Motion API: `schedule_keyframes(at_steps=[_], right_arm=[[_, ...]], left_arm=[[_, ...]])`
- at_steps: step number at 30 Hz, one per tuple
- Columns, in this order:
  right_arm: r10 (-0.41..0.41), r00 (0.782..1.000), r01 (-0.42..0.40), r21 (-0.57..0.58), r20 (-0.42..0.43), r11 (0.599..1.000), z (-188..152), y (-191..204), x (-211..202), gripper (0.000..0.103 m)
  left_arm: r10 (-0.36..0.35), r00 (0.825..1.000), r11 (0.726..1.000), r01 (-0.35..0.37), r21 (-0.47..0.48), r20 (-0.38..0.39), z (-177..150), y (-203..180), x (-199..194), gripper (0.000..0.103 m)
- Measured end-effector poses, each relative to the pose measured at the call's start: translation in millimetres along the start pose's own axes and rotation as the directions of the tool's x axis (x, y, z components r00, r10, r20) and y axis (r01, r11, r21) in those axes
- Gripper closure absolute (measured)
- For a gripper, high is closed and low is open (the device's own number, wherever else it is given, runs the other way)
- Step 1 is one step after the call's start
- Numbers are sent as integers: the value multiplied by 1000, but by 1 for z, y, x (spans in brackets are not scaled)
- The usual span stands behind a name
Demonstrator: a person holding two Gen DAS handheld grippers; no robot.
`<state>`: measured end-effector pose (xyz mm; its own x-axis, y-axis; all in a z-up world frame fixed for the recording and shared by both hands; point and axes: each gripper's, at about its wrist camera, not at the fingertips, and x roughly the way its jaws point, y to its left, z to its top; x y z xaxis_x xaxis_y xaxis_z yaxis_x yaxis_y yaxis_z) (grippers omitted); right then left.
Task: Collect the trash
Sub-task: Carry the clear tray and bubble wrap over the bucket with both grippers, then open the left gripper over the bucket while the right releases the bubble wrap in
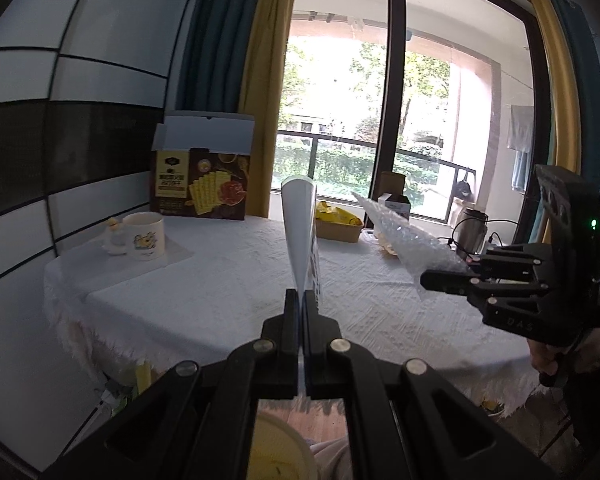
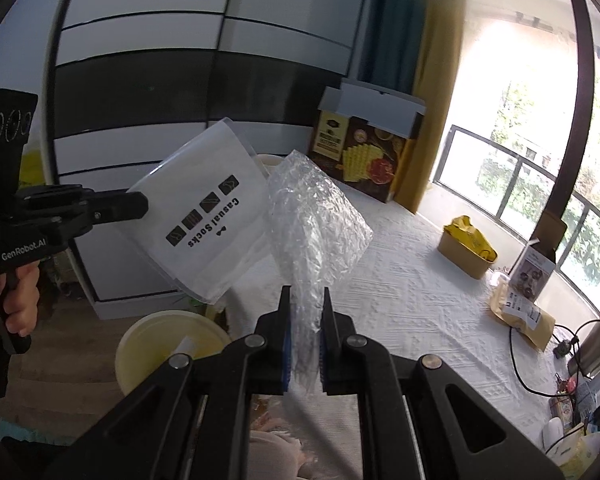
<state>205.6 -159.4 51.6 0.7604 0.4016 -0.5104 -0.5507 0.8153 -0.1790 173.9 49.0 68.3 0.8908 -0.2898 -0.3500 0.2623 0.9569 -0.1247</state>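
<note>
While both claws hang above the near edge of the worktop [image 1: 204,280], each one holds a piece of trash. The left claw [image 1: 301,300] is clamped tight on a white sock bag [image 2: 204,216] printed "Casual Socks" — seen edge-on from its own camera, flat-on from the right one. The right claw [image 2: 305,300] is closed on a crumpled sheet of bubble wrap [image 2: 316,216], its jaws held a little apart by the bunched plastic between them. Bag and wrap hang in the air just beside each other, over the white cloth. Below them, on the wooden floor, stands a pale yellow bin [image 2: 148,344] with a scrap inside. Farther back on the worktop sit a cracker box [image 1: 202,182], a mug [image 1: 144,234] and a brown tray [image 2: 466,258] holding yellow wrappers.
</note>
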Motion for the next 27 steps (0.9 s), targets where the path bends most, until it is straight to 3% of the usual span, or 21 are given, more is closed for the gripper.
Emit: schedule_keyframes(at_steps=[8, 16, 21, 27], right_arm=[[53, 998, -53, -6, 18, 999, -6, 44, -4, 94], [116, 993, -116, -2, -26, 993, -21, 79, 18, 94], [150, 988, -150, 6, -49, 989, -27, 91, 37, 94], [187, 978, -187, 13, -90, 982, -42, 107, 68, 94]], left_arm=[[38, 999, 998, -40, -48, -30, -37, 27, -27, 102], [99, 990, 991, -107, -76, -100, -82, 62, -32, 102], [110, 976, 989, -126, -77, -188, -113, 71, -13, 102], [159, 939, 979, -190, -76, -304, -156, 84, 17, 102]])
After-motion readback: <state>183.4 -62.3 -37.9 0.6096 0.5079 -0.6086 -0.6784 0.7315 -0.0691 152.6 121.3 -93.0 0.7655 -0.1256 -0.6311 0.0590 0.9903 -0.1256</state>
